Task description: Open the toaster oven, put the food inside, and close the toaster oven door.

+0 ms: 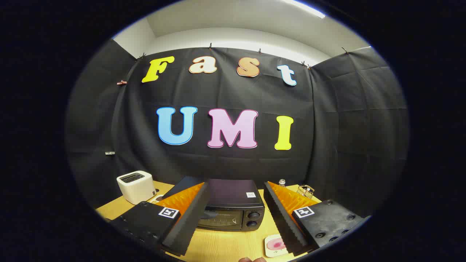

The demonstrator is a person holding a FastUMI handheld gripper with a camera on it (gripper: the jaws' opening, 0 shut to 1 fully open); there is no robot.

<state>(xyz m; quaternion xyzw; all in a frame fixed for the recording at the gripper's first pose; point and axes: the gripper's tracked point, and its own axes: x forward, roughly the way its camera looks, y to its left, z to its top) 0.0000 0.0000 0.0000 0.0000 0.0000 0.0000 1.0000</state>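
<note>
A black toaster oven [233,203] stands on the wooden table, straight ahead between my two fingers and a little beyond their tips. Its glass door is shut, with two knobs [253,219] on its right side. My gripper [235,214] is open, fingers spread wide, holding nothing. A small white plate with a pink piece of food [276,245] lies on the table in front of the oven, right beside the inner edge of my right finger, which partly covers it.
A white slot toaster [136,186] stands left of the oven, at the back of the table. A small bottle [281,182] and a wire holder [305,190] stand behind my right finger. Black cloth walls enclose the wooden table [225,245].
</note>
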